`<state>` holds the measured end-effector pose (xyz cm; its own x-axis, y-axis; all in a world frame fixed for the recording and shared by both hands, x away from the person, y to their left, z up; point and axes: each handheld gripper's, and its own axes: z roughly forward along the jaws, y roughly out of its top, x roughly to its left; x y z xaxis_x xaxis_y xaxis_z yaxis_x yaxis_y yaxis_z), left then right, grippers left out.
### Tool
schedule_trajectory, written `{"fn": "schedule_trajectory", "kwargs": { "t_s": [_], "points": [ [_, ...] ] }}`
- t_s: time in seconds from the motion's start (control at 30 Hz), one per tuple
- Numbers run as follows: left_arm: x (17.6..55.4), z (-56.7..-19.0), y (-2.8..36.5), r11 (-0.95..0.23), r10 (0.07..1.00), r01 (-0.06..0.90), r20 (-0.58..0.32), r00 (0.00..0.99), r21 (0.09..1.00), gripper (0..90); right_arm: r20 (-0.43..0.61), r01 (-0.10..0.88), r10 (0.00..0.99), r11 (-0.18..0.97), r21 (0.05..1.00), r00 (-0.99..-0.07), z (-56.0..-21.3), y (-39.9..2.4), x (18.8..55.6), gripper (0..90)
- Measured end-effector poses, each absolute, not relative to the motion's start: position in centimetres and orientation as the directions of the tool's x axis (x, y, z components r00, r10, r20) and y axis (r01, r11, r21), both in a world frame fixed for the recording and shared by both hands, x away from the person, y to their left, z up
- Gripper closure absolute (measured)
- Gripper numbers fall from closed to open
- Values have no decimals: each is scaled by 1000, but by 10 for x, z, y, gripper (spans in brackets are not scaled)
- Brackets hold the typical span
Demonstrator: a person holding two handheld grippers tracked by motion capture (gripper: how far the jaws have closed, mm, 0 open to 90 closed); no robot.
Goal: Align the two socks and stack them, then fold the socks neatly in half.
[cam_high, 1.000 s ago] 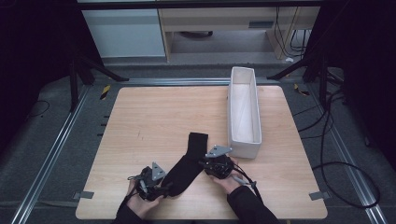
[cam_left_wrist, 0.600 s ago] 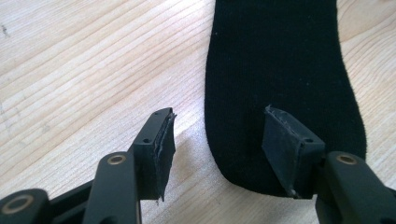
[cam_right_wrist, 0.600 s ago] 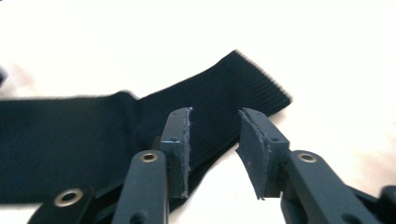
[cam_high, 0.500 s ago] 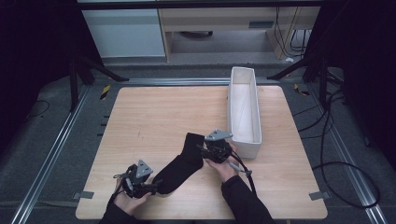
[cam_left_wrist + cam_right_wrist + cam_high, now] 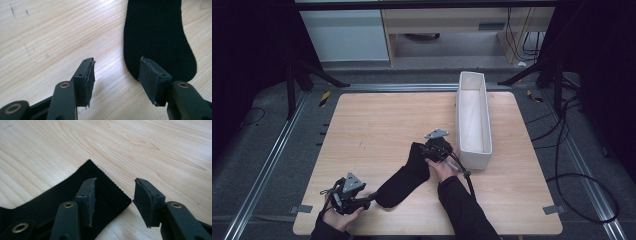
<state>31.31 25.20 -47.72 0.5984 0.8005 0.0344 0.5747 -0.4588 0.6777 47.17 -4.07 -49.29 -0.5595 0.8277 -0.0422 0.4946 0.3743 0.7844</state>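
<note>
High view: black sock (image 5: 404, 177) flat on table (image 5: 377, 125), running 7 to 1 o'clock between both grippers. Left gripper (image 5: 116, 75) view: jaws apart at rounded toe. Right gripper (image 5: 113, 196) view: jaws apart over ribbed cuff. White bin (image 5: 473, 150) at 3 o'clock, looks empty.

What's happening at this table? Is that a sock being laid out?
A person holds a claw tool in each hand over a wooden table. A black sock lies stretched flat between them. The left claw is open at the toe end, one finger over the sock's edge. The right claw is open at the ribbed cuff, one finger over the fabric. Neither grips the sock now. A long white bin stands on the table to the right.
</note>
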Motion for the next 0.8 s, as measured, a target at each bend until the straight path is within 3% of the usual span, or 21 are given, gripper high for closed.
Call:
{"fn": "schedule_trajectory", "kwargs": {
  "t_s": [0.27,0.47,0.8],
  "points": [
    [315,-482,250,-463,793,582,19,609,669,455,-29,528,839,368,765,-543,-502,-45,479,448],
    [315,-485,246,-481,785,584,25,620,654,460,-2,543,839,354,762,-544,-505,-46,481,466],
    [316,-488,241,-500,778,581,37,628,643,461,82,573,818,323,753,-569,-505,-45,480,731]
  ]
}}
